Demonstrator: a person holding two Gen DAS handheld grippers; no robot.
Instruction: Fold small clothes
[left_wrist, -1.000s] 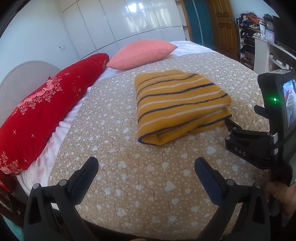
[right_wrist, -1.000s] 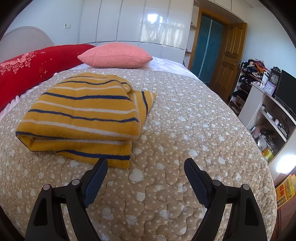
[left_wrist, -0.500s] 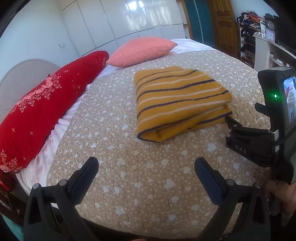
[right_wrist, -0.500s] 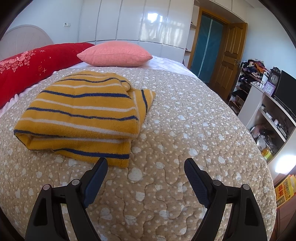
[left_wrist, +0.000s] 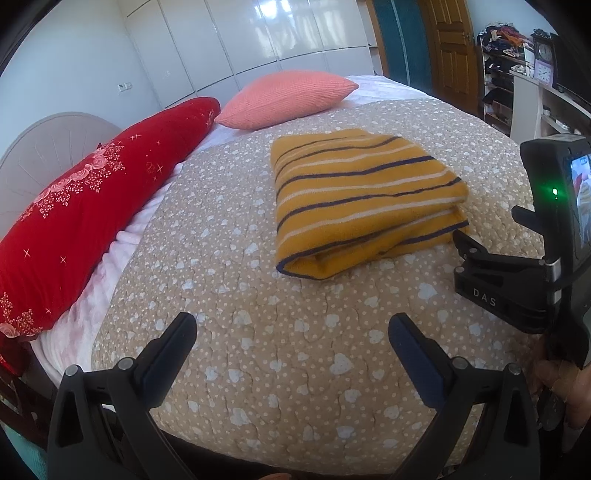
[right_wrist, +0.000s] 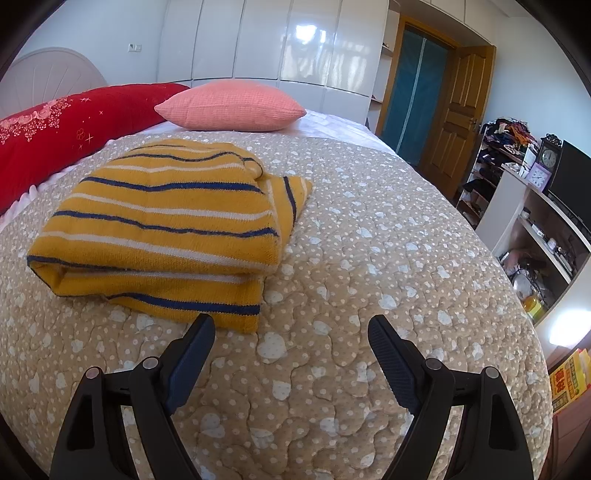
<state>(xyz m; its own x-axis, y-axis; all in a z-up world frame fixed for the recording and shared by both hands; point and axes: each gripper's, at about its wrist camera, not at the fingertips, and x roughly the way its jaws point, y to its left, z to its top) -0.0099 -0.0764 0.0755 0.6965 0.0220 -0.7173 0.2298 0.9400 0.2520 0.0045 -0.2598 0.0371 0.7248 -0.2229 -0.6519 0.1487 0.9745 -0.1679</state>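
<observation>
Right wrist view is showing the striped garment (right_wrist: 162, 225) lying folded on the bed (right_wrist: 369, 258); both grippers' jaws are standing apart, empty, so tidying the protruding corner looks best.

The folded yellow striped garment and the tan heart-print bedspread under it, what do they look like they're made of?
The folded yellow striped garment looks like a soft knit, perhaps wool or acrylic: fuzzy, matte, with thick, rounded folds. The tan heart-print bedspread looks like quilted, padded cotton or polyester: wavy stitch lines puff its matte surface.
</observation>
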